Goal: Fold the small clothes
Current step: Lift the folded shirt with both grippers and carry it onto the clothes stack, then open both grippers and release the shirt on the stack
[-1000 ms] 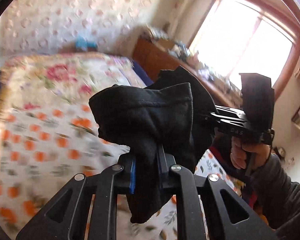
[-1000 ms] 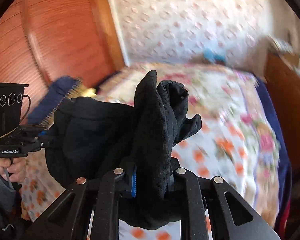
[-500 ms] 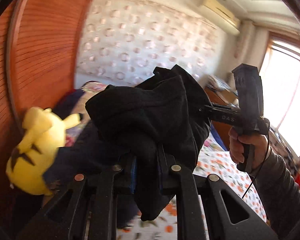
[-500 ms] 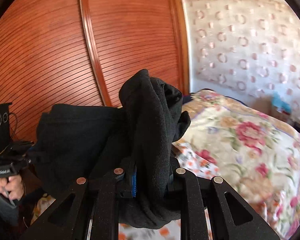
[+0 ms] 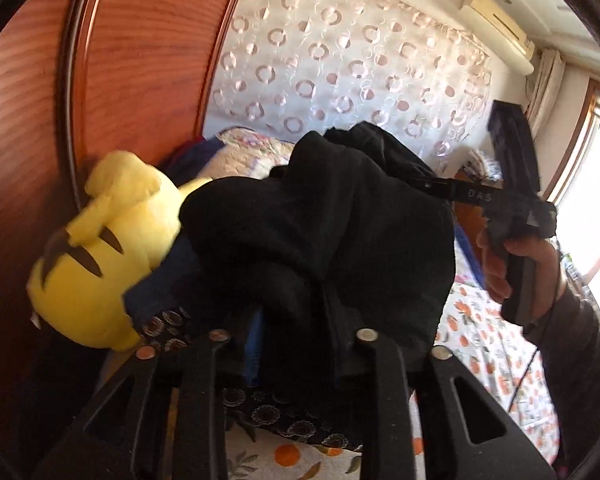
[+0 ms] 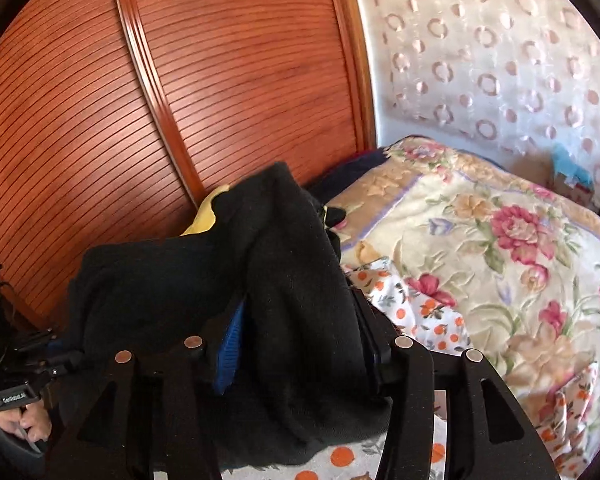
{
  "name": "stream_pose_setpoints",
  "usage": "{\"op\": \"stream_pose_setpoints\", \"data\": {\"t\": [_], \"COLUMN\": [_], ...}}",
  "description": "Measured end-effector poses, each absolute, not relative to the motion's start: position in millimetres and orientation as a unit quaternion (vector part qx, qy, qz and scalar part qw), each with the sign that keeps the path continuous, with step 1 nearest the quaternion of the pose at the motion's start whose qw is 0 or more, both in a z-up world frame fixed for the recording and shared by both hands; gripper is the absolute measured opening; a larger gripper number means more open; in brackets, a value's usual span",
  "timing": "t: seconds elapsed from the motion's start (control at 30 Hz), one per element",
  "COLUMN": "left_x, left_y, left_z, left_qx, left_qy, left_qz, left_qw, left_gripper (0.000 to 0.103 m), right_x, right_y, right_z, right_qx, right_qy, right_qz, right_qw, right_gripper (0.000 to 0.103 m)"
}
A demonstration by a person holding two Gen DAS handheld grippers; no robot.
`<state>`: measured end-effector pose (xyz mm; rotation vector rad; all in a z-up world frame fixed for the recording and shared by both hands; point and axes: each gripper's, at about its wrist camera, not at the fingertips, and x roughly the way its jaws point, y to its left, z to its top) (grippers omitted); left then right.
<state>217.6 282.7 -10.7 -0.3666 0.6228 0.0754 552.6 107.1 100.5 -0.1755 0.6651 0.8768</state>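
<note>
A folded black garment (image 5: 320, 240) hangs bunched between both grippers, low over a pile of clothes by the yellow plush toy (image 5: 100, 248). My left gripper (image 5: 292, 344) has its jaws opening, with the black cloth lying loosely between them and a blue pad (image 5: 254, 344) bared. In the right wrist view the same garment (image 6: 292, 280) drapes across my right gripper (image 6: 300, 344). Its jaws are opening wide too, and its left blue pad (image 6: 228, 344) stands free of the cloth. A hand (image 5: 500, 264) grips the right gripper's handle.
A ribbed wooden wardrobe door (image 6: 180, 100) stands close behind the pile. A navy garment (image 5: 156, 292) and a dark patterned cloth (image 5: 284, 412) lie under the black one. The bed has an orange-print sheet (image 5: 492, 344) and a floral blanket (image 6: 500, 260). A patterned curtain (image 6: 500, 60) hangs behind.
Both grippers swung the black garment from over the bed towards the wardrobe and plush toy. Their jaws, shut tight on the cloth before, now stand apart.
</note>
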Motion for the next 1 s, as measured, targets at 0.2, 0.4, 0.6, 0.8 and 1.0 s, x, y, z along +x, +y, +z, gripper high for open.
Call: {"op": "stream_pose_setpoints", "data": {"t": [0.2, 0.4, 0.6, 0.8, 1.0], "left_x": [210, 190, 169, 147, 125], "left_y": [280, 277, 245, 199, 152], "left_z": [-1, 20, 44, 62, 67], "left_qx": [-0.121, -0.088, -0.059, -0.026, -0.009], "left_qy": [0.29, 0.268, 0.249, 0.22, 0.204], "left_qz": [0.066, 0.089, 0.072, 0.05, 0.011], "left_qw": [0.947, 0.955, 0.964, 0.974, 0.979], "left_gripper": [0.047, 0.048, 0.055, 0.083, 0.083], "right_x": [483, 420, 343, 259, 169], "right_y": [98, 65, 12, -43, -93], "right_z": [108, 110, 112, 116, 119], "right_qx": [-0.091, -0.092, -0.07, -0.059, -0.041], "right_qy": [0.275, 0.246, 0.22, 0.195, 0.166], "right_qz": [0.397, 0.384, 0.36, 0.32, 0.264], "right_qw": [0.871, 0.885, 0.904, 0.925, 0.949], "right_gripper": [0.056, 0.056, 0.056, 0.058, 0.066]}}
